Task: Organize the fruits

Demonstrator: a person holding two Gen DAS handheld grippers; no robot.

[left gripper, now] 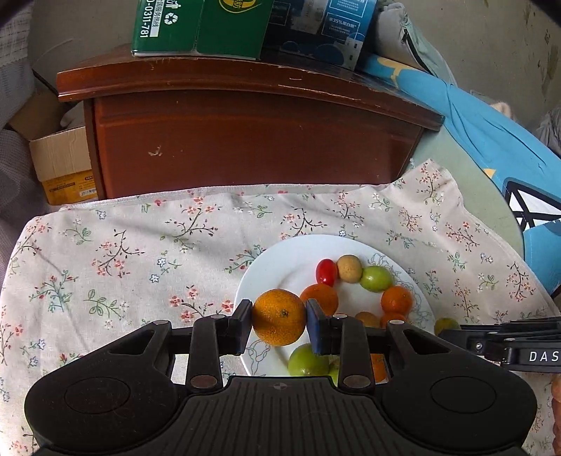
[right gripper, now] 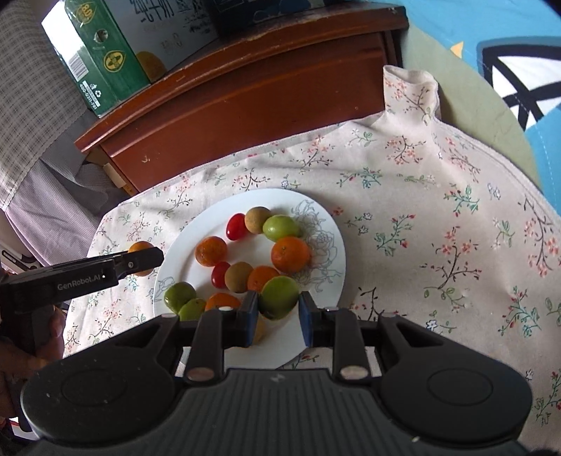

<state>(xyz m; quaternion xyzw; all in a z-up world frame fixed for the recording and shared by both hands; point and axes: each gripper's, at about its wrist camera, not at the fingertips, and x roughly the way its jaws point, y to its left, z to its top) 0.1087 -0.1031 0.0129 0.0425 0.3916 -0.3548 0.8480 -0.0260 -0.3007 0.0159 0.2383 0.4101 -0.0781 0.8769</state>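
Observation:
A white plate (left gripper: 291, 257) on a floral cloth carries several mandarins, green fruits, red cherry tomatoes and brown round fruits. My left gripper (left gripper: 279, 317) is shut on an orange mandarin (left gripper: 278, 312), lifted over the plate's near left rim. In the right wrist view, that left gripper (right gripper: 149, 259) hangs beside the plate's left edge with the mandarin (right gripper: 139, 246) peeking behind its fingers. My right gripper (right gripper: 278, 305) is shut on a green fruit (right gripper: 279, 296) over the near part of the plate (right gripper: 252, 198). A hand (right gripper: 52, 329) holds the left gripper's handle.
A brown wooden nightstand (left gripper: 245, 140) stands just behind the cloth, with a green carton (left gripper: 196, 28) and a blue box (left gripper: 322, 31) on top. A cardboard box (left gripper: 59, 161) sits at far left. Blue bedding (left gripper: 491, 140) lies to the right. Floral cloth (left gripper: 105, 263) spreads left of the plate.

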